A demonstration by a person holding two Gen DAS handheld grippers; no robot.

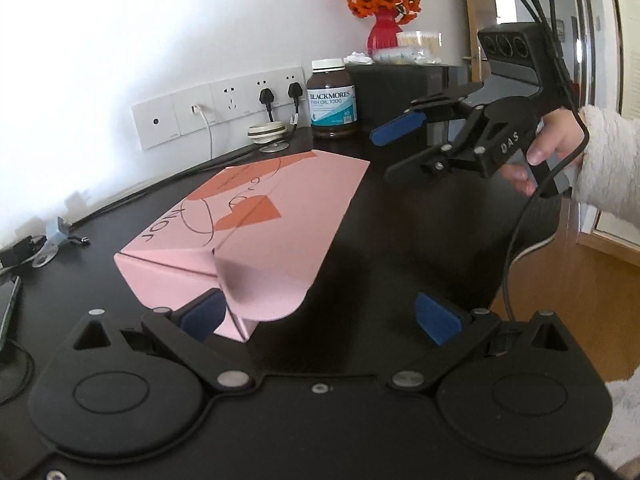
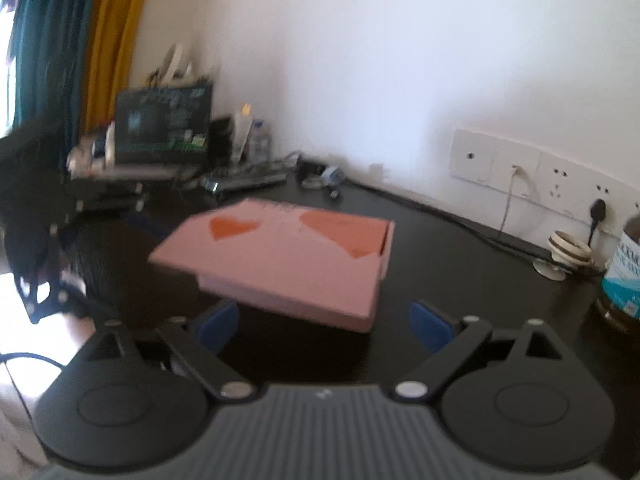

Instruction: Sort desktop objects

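One pink cardboard box [image 1: 256, 236] lies flat on the black desk [image 1: 420, 248], about mid-desk, out from the wall. Lid has two orange patches, a thin dark squiggle line and lettering "JOY" along one side; a curved tuck flap sticks out at the near corner. In the right wrist view the same box [image 2: 288, 264] is blurred, lid down, nothing on top.

Left gripper [image 1: 320, 314]: blue pads spread wide, nothing between them; left pad sits just beside the box flap, contact unclear. Right gripper [image 1: 394, 148]: held in a hand [image 1: 552, 148] with a fuzzy white sleeve, above the desk past the box's far right corner, fingers apart, holding nothing. From its own camera the right gripper [image 2: 326, 324] pads are also spread, box near edge between and ahead of them.

One Blackmores fish oil bottle [image 1: 331, 98], brown with white cap, upright by the wall. One small white round holder [image 1: 267, 133] left of it. Wall socket strip [image 1: 224, 106]: two black plugs, one white cable. One red vase with orange flowers [image 1: 382, 4] on a dark cabinet behind.
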